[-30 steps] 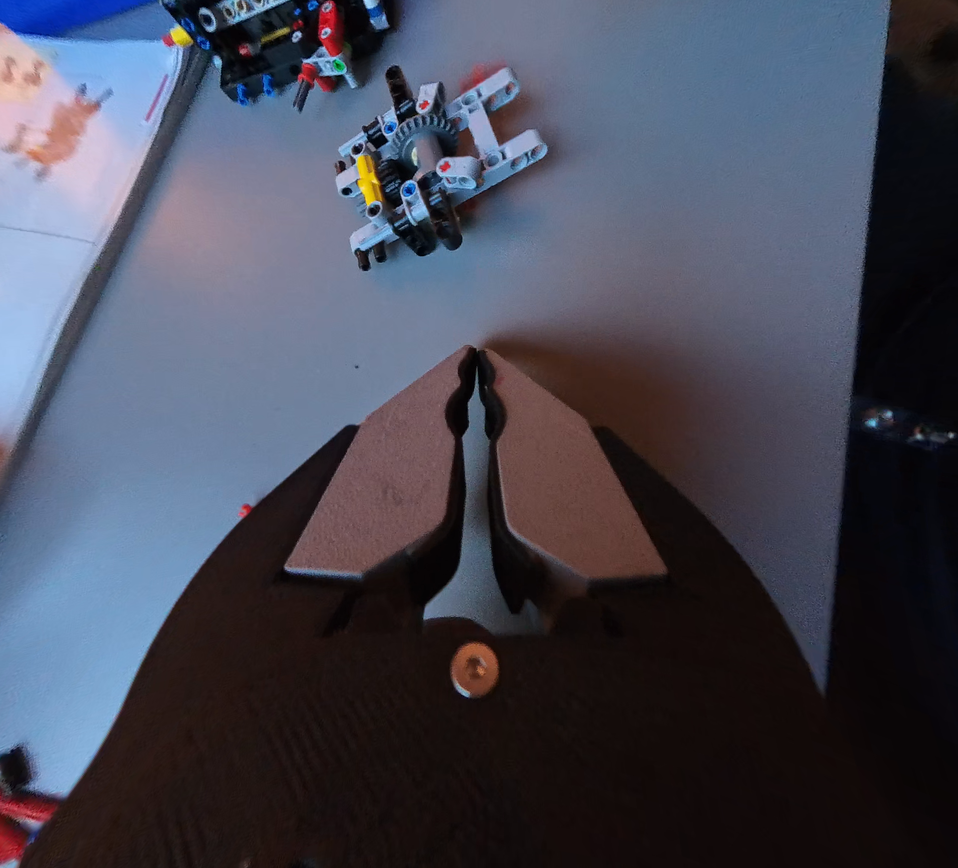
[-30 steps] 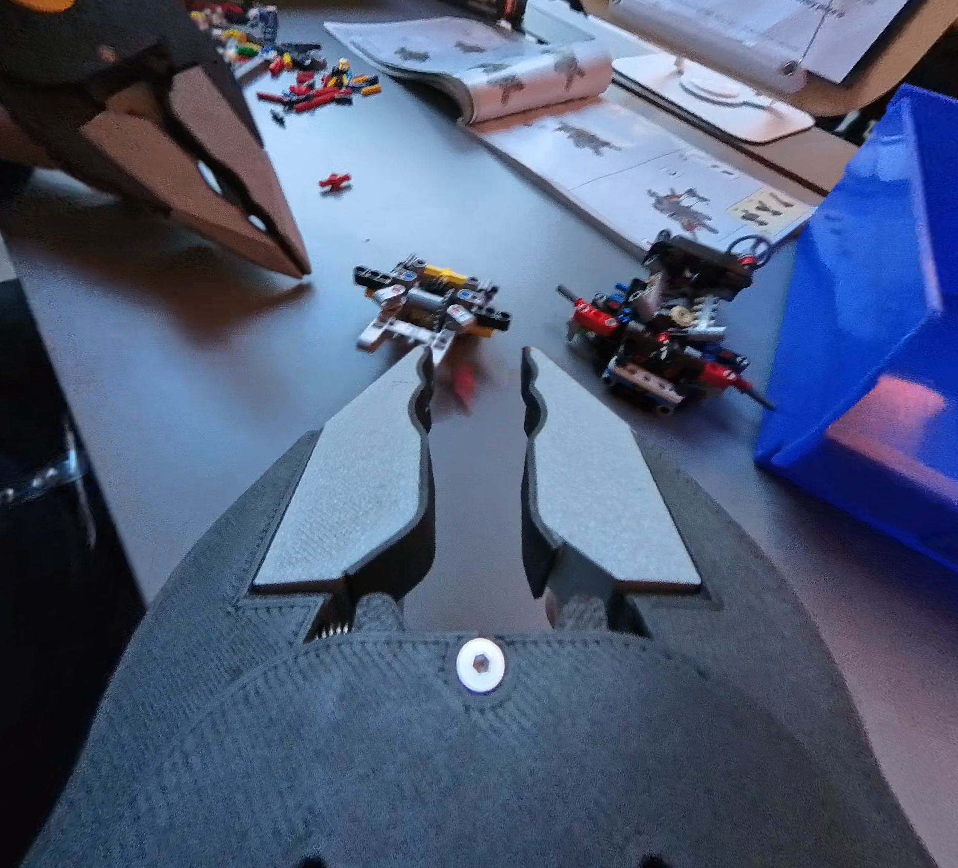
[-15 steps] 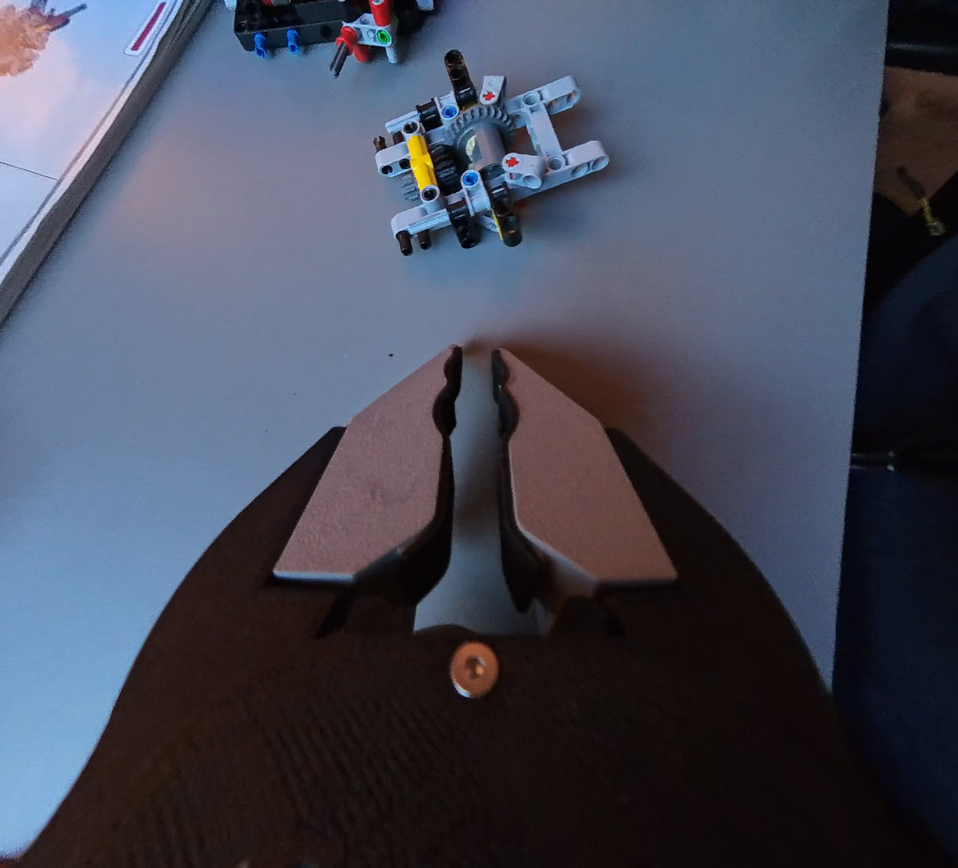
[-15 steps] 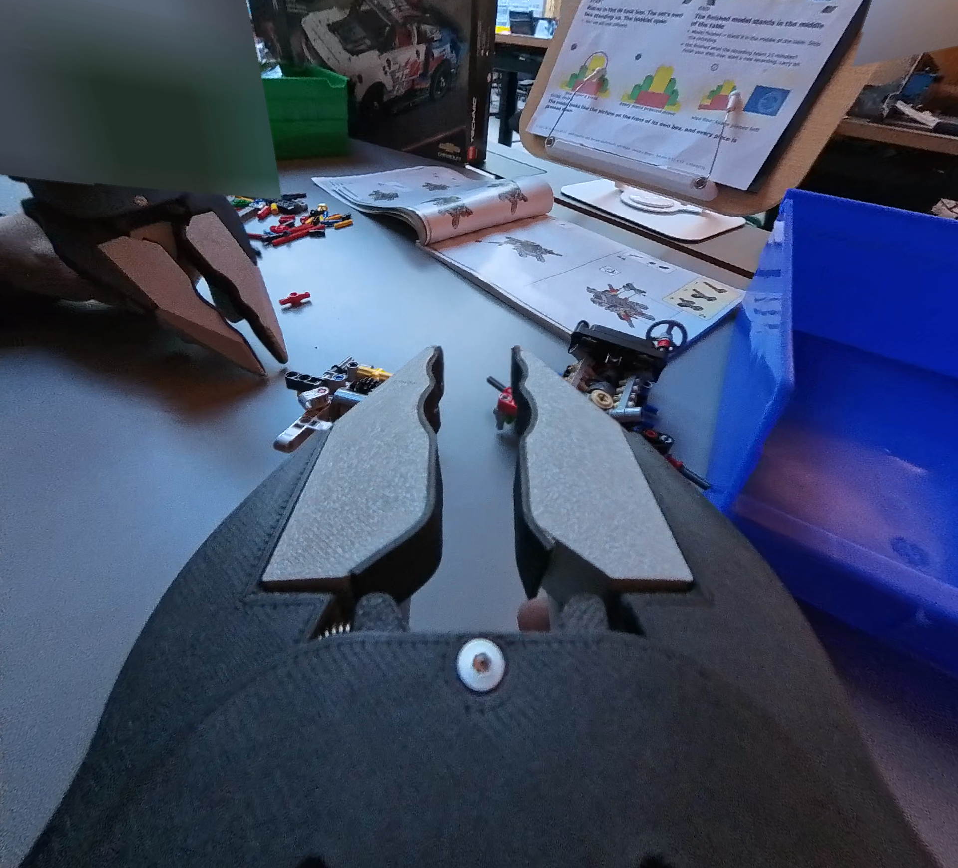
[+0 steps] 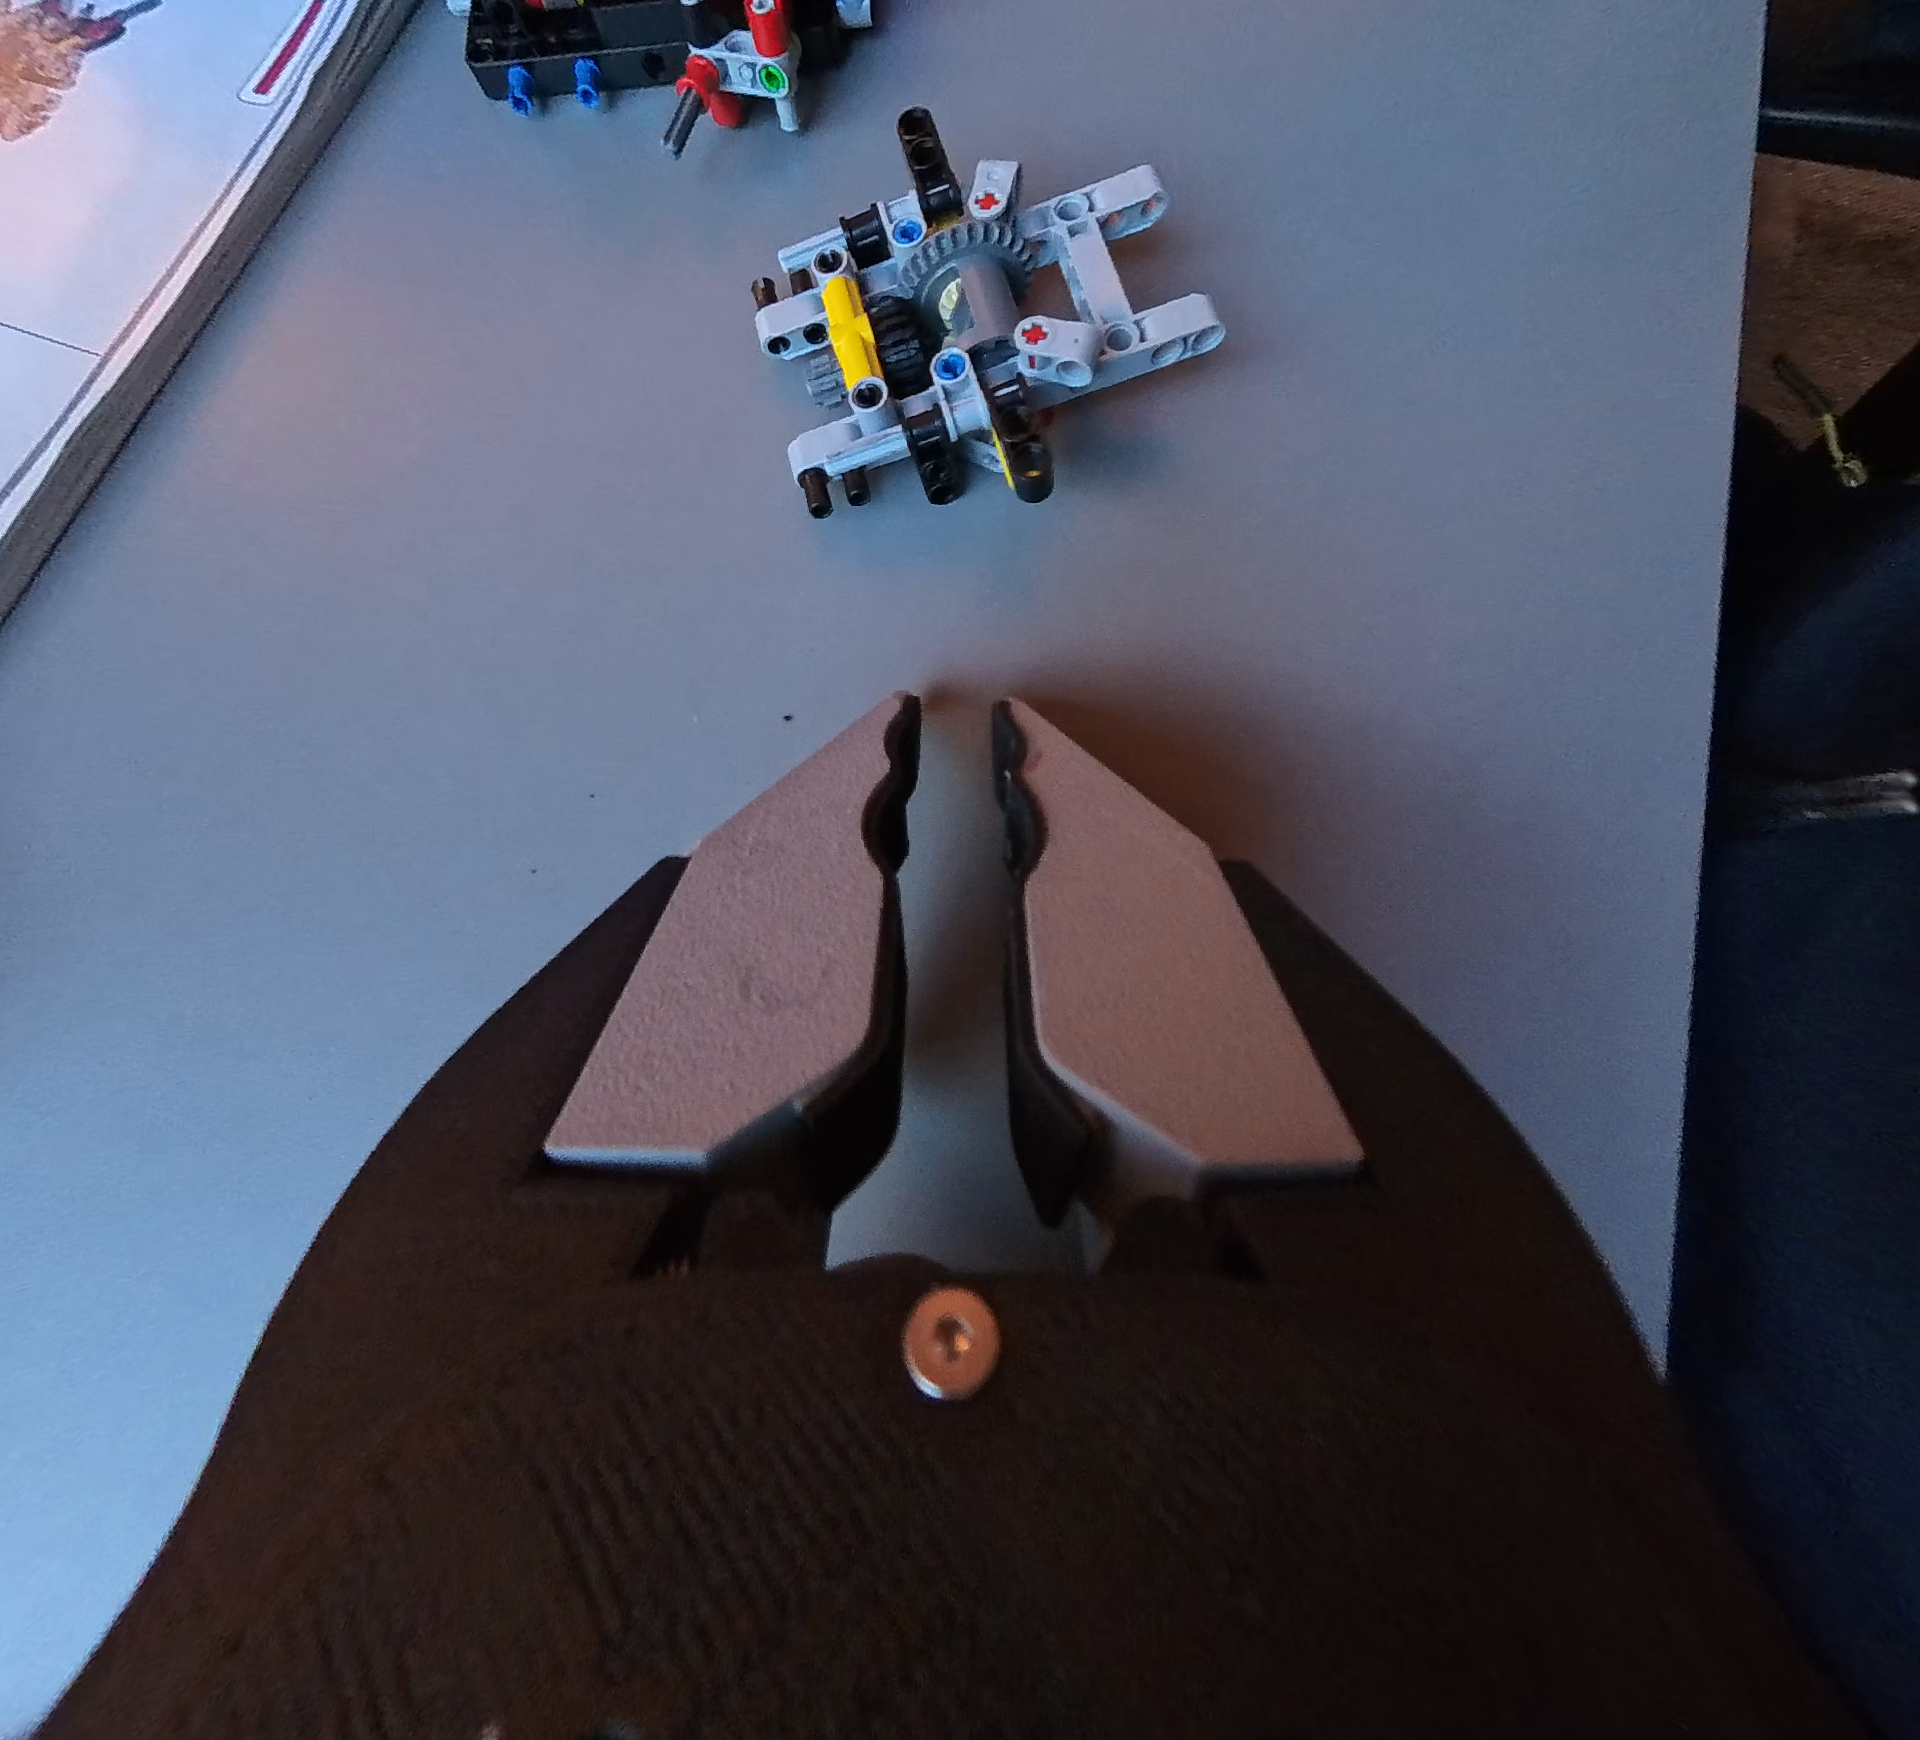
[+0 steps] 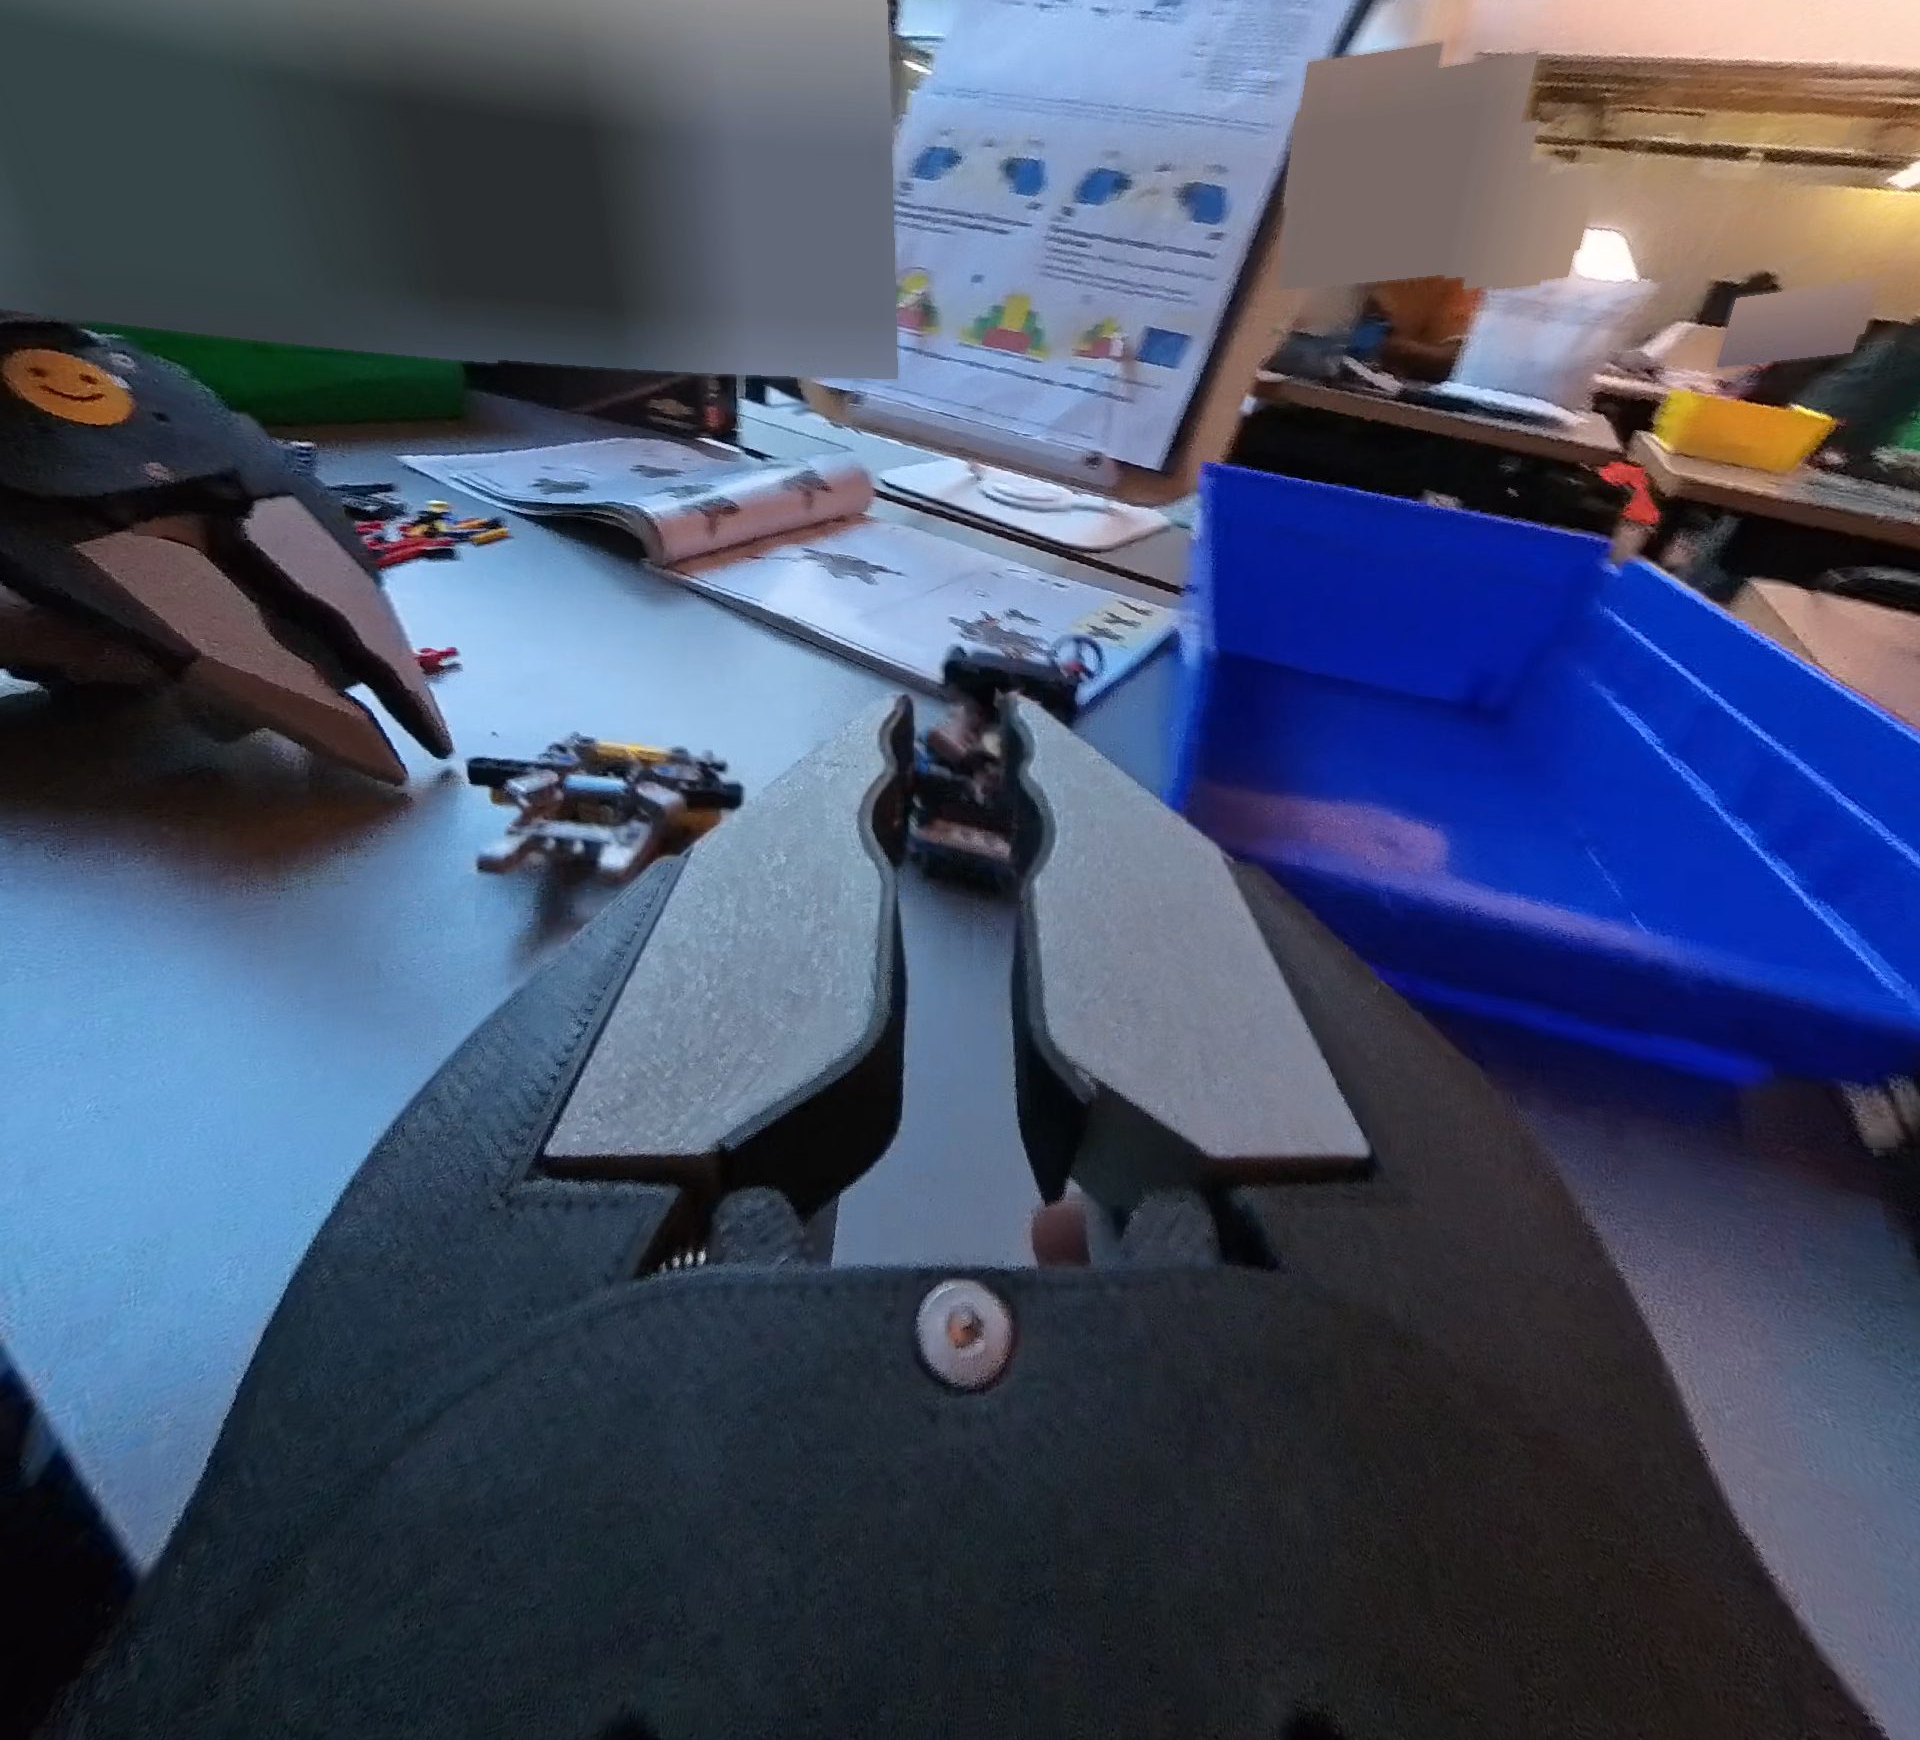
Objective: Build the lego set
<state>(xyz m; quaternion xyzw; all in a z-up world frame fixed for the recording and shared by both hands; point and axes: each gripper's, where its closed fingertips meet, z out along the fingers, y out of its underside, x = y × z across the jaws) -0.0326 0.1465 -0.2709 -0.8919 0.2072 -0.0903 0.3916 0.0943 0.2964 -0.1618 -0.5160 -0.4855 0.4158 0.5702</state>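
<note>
Right gripper (image 6: 954, 724) jaws blurrily frame, perhaps grip, black brick model (image 6: 961, 807).

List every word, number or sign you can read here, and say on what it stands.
Printed sheet on the stand: print too blurred to read.
Open booklet: pictures, no readable words.
Left gripper: orange smiley sticker, no words.
</note>
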